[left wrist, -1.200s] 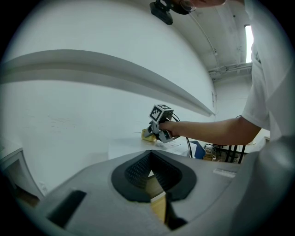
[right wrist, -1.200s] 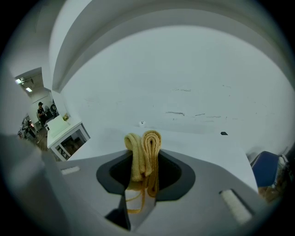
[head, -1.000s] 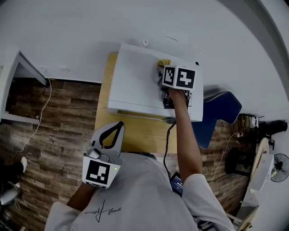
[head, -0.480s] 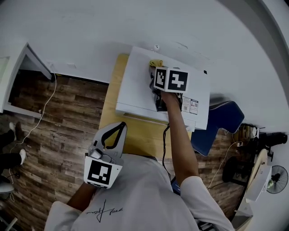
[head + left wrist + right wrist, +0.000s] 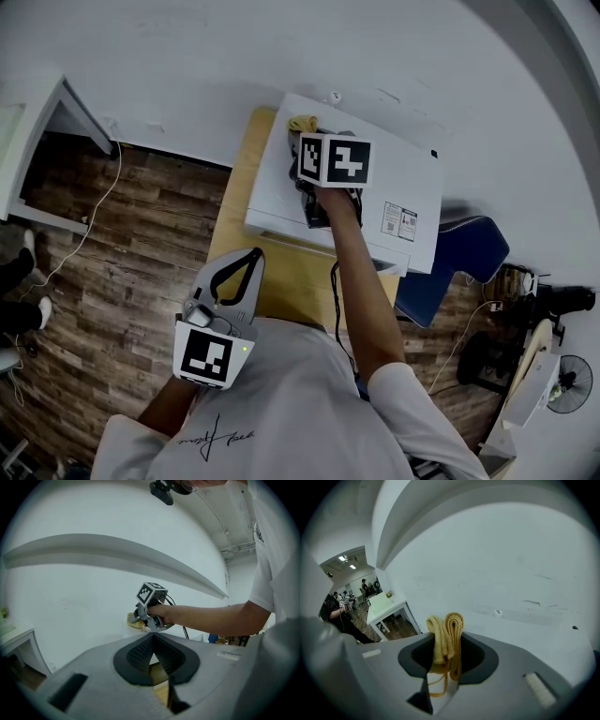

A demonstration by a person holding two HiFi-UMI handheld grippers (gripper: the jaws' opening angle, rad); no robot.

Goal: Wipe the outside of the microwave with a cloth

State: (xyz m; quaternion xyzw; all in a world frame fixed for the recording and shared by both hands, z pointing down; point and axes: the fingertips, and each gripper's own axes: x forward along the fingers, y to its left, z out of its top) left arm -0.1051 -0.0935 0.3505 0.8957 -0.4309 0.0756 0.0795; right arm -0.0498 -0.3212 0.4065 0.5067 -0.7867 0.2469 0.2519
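Note:
The white microwave stands on a small wooden table against the wall. My right gripper rests over the back left part of its top, shut on a folded yellow cloth. In the right gripper view the cloth sticks up between the closed jaws, with the white microwave top under it. The left gripper view shows the right gripper and the cloth from the side. My left gripper hangs low in front of the table, shut and empty.
A blue chair stands right of the table. A white desk is at the far left on the wood floor. A black cable hangs down from the right gripper. Stickers sit on the microwave's top right.
My right gripper has slid the cloth leftward across the microwave top, from its right part to its left part. The left gripper has stayed put.

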